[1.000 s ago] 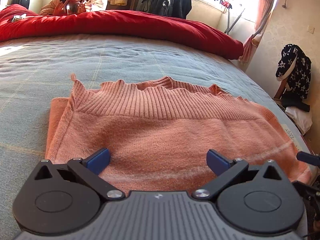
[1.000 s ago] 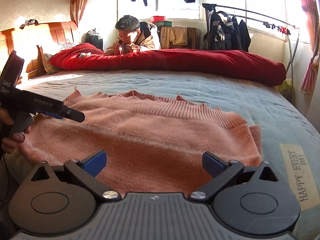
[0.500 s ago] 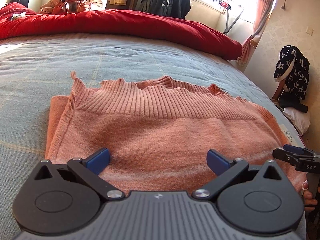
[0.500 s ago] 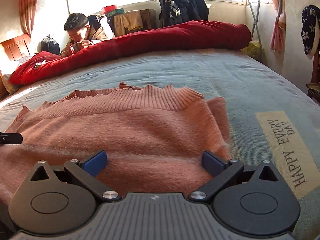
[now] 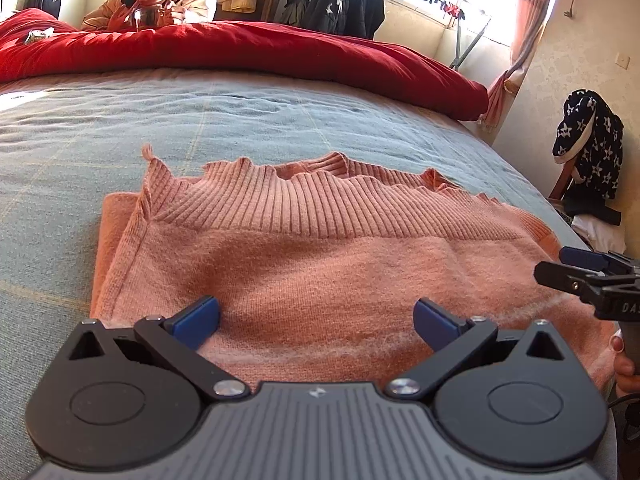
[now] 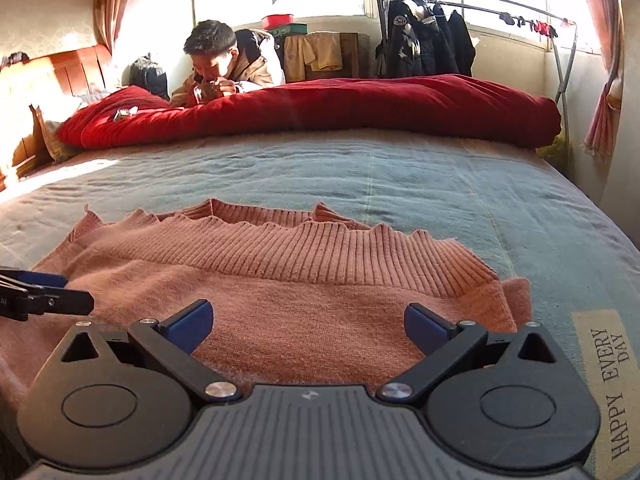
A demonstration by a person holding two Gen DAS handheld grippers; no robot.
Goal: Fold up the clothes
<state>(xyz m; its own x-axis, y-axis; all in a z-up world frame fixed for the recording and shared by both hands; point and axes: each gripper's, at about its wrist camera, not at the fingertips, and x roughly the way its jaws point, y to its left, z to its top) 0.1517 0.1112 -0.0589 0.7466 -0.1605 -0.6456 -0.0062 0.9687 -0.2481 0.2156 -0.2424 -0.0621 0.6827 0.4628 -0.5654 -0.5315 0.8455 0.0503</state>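
Note:
A salmon-pink knitted sweater (image 5: 320,264) lies folded on the grey-blue bedspread (image 5: 200,120), its ribbed hem toward the far side. My left gripper (image 5: 316,322) hovers open over the sweater's near left part, holding nothing. In the right wrist view the same sweater (image 6: 304,292) fills the foreground, and my right gripper (image 6: 308,326) stands open above its near right part, empty. Each gripper also shows in the other's view: the right gripper (image 5: 580,272) at the right edge, the left gripper (image 6: 44,296) at the left edge.
A red quilt (image 6: 340,108) is bunched along the bed's far side, with a person (image 6: 224,64) behind it. A clothes rack with dark jackets (image 6: 424,40) stands by the window. A star-patterned garment (image 5: 588,144) hangs on a chair at right. A "HAPPY EVERY DAY" label (image 6: 608,376) marks the bedspread.
The right gripper swung over to the sweater's right side, then turned back to face the bed squarely. The left gripper barely moved. Both stayed open.

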